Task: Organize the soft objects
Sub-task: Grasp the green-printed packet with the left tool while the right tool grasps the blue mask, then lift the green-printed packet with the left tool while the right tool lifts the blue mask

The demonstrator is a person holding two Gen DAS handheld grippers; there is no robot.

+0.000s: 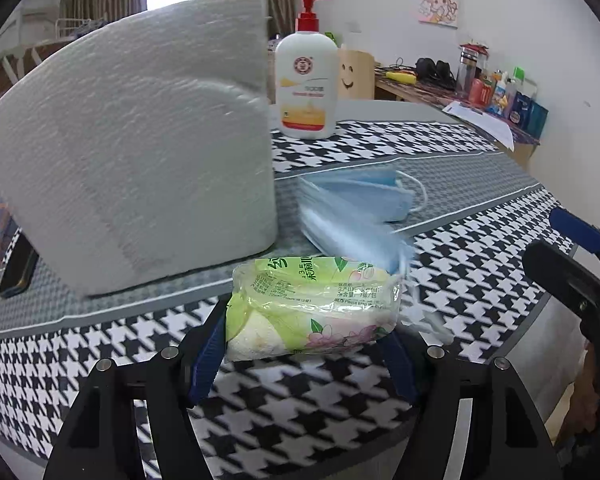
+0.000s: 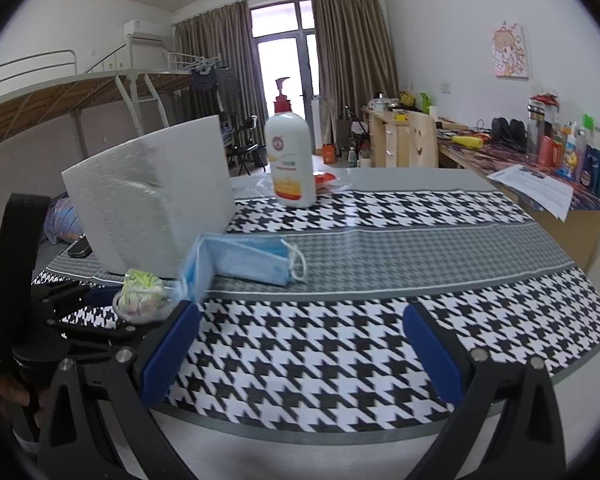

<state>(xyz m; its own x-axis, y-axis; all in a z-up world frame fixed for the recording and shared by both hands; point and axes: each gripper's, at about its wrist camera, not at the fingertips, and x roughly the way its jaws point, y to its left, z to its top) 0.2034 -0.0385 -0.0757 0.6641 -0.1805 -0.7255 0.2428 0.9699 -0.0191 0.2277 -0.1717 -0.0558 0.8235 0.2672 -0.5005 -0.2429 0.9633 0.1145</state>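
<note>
**Tissue pack held crosswise, mask stack right behind it**

Tissue pack (image 1: 312,306) is sitting between my left gripper (image 1: 306,354) pads, which are pinching it at its two short ends at a middling width. Long axis is running left-right across my left wrist view, square to the fingers; printed face is looking up and toward the camera. It appears lifted just off the houndstooth tablecloth (image 1: 340,400), though I can't tell the clearance.

Risks as I'm reading them:
- Wrapper is slick and the fill is soft, so the pack may be bowing or sliding out if I'm swinging it fast.
- Blue face masks (image 1: 356,204) are lying just beyond the pack, one edge looking blurred and close to it. Pushing forward could be dragging the stack or snagging an ear loop.
- Paper towel block (image 1: 132,140) is standing near on the left; a sideways swing could be tipping it.
- Lotion bottle (image 1: 306,80) is well apart, low concern.

My right gripper (image 2: 300,344) is hanging wide and empty over the cloth near the masks.
</note>
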